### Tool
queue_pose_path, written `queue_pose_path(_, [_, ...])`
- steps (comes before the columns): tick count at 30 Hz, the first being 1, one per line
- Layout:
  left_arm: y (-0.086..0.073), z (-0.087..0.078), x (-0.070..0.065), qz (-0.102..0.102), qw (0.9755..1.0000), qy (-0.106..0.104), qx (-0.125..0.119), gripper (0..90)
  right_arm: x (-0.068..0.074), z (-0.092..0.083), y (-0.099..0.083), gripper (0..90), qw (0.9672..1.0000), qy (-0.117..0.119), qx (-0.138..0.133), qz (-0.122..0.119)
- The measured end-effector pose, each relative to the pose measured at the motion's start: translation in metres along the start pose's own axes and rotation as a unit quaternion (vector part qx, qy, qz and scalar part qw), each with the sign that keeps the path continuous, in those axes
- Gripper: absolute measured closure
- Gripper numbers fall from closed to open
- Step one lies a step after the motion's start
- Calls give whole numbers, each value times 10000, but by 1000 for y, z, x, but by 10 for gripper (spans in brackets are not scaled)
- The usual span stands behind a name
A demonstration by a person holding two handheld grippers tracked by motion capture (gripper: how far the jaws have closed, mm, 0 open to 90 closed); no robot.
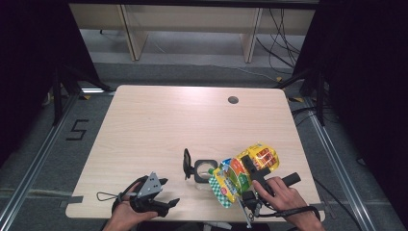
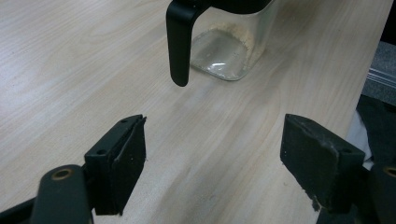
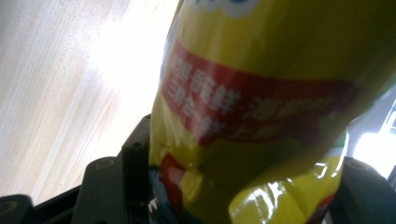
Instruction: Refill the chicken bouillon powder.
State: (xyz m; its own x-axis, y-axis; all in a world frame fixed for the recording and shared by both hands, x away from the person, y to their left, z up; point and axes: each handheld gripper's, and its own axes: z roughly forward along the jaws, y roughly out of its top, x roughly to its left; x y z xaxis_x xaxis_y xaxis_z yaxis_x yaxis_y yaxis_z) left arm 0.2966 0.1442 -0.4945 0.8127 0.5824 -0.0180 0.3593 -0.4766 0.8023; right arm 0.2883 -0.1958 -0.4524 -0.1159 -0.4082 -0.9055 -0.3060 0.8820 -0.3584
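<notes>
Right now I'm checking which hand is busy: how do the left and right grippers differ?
The left gripper has its fingers spread with only bare table between them; the right gripper has its fingers closed on a yellow snack bag. The left points at a clear jug with a black handle, short of touching it; the right tilts the bag beside that jug. Both are hand-held near the table's front edge.

My left gripper (image 1: 166,192) is black, with a grey three-cornered plate on top that has little holes in it. A thin black cable loops out from it. Its two jaws are flat black blocks with worn, crumbly pads and small screw holes, and a brass ring shows at each joint. My right gripper (image 1: 254,169) is black too, with a round handle and a black cable.
</notes>
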Motion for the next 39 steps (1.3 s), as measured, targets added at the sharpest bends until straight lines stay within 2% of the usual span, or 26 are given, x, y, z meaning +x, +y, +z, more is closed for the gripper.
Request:
queue_pose_path(3, [0,-1,0,69,10000,22,33,221,-1,0,1,394,10000,24,8,-70])
queue_pose_path(5, [0,0,-1,-18,10000,6,-13,221,-2,0,1,396,9999,-16,-24,-126])
queue_pose_path(8, [0,1,-1,-57,10000,-15,-51,221,-3,0,2,397,10000,2,-25,-88])
queue_pose_path(9, [0,0,0,13,10000,16,-11,221,-3,0,2,397,10000,8,-20,-97])
queue_pose_path(11, [0,-1,0,9,10000,-37,53,221,-3,0,2,397,10000,-4,-34,-93])
queue_pose_path(13, [0,0,0,-10,10000,3,-13,221,-3,0,2,397,9999,-22,-35,-108])
queue_pose_path(18, [0,0,0,-19,10000,1,-12,221,-5,-2,2,397,9997,-39,19,-222])
queue_pose_path(26, [0,0,0,-28,10000,-7,-9,221,-6,-2,2,397,9996,-90,-12,-278])
queue_pose_path(34, [0,0,0,-29,10000,-5,-9,221,-7,-2,0,398,9997,-74,8,-250])
queue_pose_path(35, [0,-1,1,-5,10000,-57,57,221,-7,-2,0,398,9996,-84,1,-282])
queue_pose_path(39, [0,-1,0,-21,10000,-61,6,221,-5,-1,0,398,9997,-60,7,-247])
